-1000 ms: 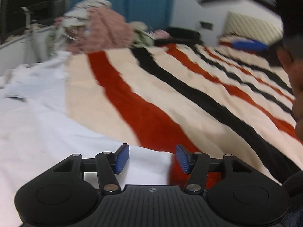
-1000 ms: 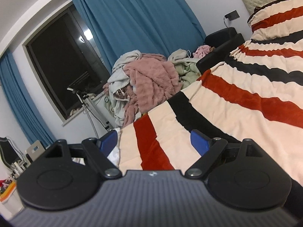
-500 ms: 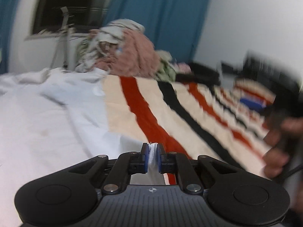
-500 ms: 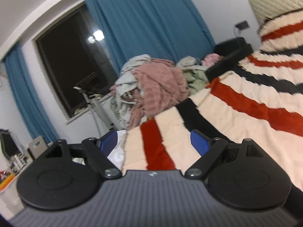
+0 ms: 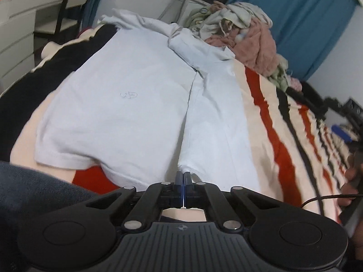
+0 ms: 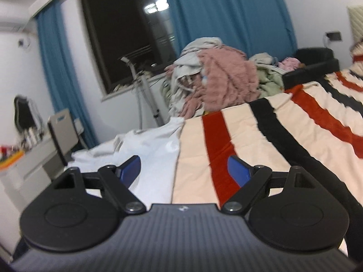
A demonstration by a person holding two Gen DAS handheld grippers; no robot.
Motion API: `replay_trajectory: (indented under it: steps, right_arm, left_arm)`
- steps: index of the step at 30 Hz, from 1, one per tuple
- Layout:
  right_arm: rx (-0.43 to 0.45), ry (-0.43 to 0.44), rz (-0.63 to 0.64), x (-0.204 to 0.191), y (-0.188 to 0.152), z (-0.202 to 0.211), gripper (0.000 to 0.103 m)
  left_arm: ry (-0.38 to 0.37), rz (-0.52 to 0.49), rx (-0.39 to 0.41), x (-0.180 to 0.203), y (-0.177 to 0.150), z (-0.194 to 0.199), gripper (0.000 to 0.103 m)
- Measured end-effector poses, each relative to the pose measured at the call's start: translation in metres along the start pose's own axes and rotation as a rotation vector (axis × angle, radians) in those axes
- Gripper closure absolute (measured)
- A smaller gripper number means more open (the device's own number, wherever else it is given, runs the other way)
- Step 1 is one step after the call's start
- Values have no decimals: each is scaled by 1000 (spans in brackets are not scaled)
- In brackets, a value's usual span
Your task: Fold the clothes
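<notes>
A pale blue-white shirt (image 5: 127, 104) lies spread on the striped bed blanket (image 5: 279, 136), its right side folded over along a lengthwise crease. My left gripper (image 5: 182, 178) is shut on the shirt's near hem and holds it lifted. In the right wrist view the same shirt (image 6: 149, 149) shows at the left, lying on the blanket (image 6: 272, 140). My right gripper (image 6: 183, 170) hovers low over the shirt's right edge, open, with nothing between its blue fingers (image 6: 237, 170).
A heap of unfolded clothes (image 5: 245, 36) with a pink fuzzy piece (image 6: 226, 81) sits at the far end of the bed. A white dresser (image 5: 18, 29) stands left. A hand (image 5: 354, 181) with the other gripper shows at the right edge.
My left gripper went from open to shut on the shirt's hem, then rose and pulled back, now looking down over the whole shirt. My right gripper stayed open and turned left toward the shirt.
</notes>
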State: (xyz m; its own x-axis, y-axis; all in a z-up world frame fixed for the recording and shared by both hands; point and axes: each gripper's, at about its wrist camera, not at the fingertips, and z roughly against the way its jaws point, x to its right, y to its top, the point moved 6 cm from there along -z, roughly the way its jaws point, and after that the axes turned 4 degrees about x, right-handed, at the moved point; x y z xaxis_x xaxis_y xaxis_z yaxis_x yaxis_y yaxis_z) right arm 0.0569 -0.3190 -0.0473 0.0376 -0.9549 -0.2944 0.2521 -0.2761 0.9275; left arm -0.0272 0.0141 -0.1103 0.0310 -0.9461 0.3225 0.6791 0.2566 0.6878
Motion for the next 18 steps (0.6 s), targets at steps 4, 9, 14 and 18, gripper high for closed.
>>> replay_trajectory:
  steps: [4,9,14,18]
  right_arm:
    - [-12,28,51,-21,-7,3,18]
    - [-12,52,81,-38,-11,4,18]
    - [16,72,77,-46,-9,7,18]
    - [37,67,83,-50,-11,9,18]
  left_arm:
    - [17,-77,58,12,9,3,90]
    - [23,-184,153,31,27,19,35]
    - [28,-290,247,51,45,35,14]
    - [19,-367,320,70,67,42,5]
